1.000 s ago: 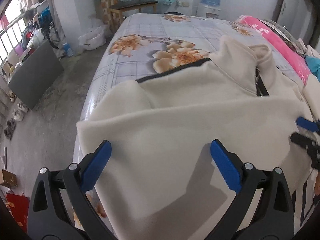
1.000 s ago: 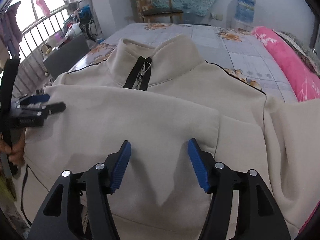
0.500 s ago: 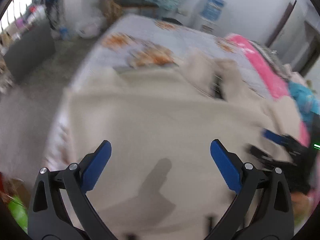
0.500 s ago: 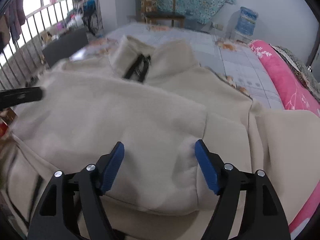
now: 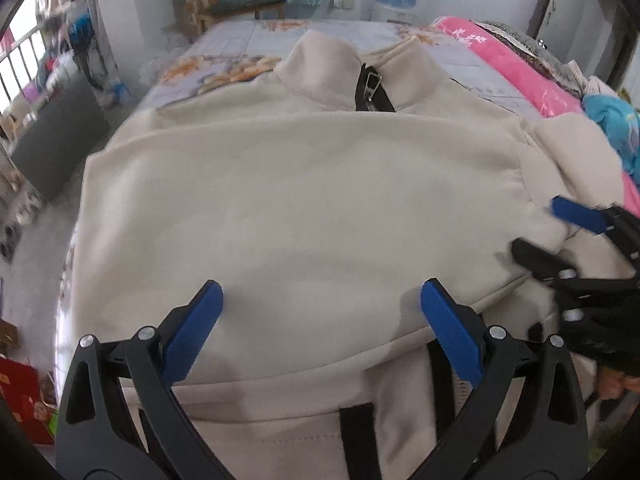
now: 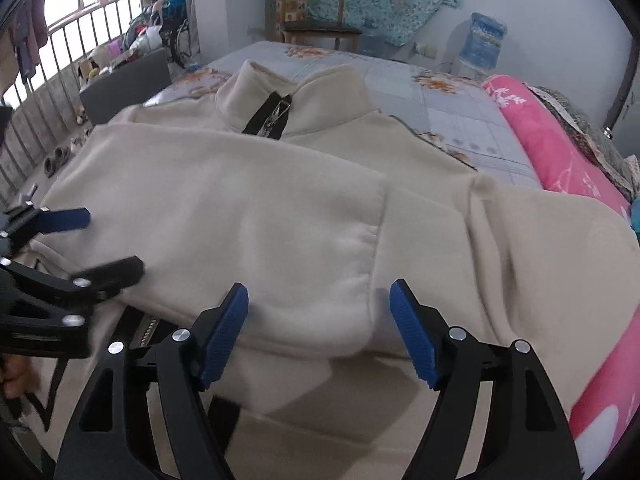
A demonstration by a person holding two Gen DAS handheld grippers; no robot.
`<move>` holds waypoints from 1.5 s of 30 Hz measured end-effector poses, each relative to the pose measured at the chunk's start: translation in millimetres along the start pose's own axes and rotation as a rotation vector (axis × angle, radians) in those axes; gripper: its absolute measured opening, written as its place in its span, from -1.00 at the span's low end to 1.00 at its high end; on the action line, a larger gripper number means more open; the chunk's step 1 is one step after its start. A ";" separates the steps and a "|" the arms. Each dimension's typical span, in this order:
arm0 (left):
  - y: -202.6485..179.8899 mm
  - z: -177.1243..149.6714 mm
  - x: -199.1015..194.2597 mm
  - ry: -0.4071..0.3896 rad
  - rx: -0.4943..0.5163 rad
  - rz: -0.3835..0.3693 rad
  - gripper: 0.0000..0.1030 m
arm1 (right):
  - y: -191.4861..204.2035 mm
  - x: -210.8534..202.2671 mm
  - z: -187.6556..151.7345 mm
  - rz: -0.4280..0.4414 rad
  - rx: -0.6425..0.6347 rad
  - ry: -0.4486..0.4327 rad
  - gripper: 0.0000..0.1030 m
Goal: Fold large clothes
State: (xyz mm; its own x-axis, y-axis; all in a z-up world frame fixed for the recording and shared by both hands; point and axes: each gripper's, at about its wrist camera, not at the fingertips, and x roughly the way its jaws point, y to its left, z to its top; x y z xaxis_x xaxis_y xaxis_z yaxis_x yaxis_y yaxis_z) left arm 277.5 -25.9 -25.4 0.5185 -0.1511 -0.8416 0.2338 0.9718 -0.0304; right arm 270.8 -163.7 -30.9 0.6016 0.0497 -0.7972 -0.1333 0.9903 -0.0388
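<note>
Two grippers: left gripper [image 5: 318, 312] and right gripper [image 6: 318, 316] both gape, empty.
Jacket [image 5: 304, 208]: long axis runs crosswise.
Unfolded sleeve [image 6: 560, 248]: nearer right gripper.

A floral-sheeted bed [image 5: 248, 40] carries a cream jacket [image 5: 304, 200].

Jacket [image 5: 304, 200] spread on bed [image 5: 248, 44]; chair [image 6: 316, 16] behind bed.

No legible text, labels, brands or numbers anywhere; white marks on pink bedding [image 5: 496, 52] too blurred
</note>
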 end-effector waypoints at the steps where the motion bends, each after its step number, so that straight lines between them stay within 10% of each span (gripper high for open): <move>1: -2.3 -1.8 1.1 -0.006 0.020 0.016 0.87 | -2.1 -4.7 -1.7 0.005 0.012 -0.006 0.40; 20: -2.0 -4.2 1.1 -0.032 0.026 0.018 0.87 | -24.8 -13.4 -46.6 -0.062 0.106 0.042 0.87; 35: -4.3 -8.2 -0.1 -0.051 0.022 0.022 0.87 | -39.5 -9.0 -42.2 0.021 0.135 0.132 0.88; 45: -3.8 -8.3 -0.6 -0.053 0.022 0.022 0.87 | -161.5 -88.8 -13.9 -0.004 0.294 -0.023 0.88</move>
State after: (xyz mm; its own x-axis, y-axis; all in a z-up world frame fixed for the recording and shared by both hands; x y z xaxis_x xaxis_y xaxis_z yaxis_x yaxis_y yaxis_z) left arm 269.5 -28.0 -29.3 0.5667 -0.1397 -0.8120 0.2394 0.9709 0.0001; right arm 228.0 -329.8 37.7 0.6201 0.0449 -0.7832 0.1012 0.9854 0.1366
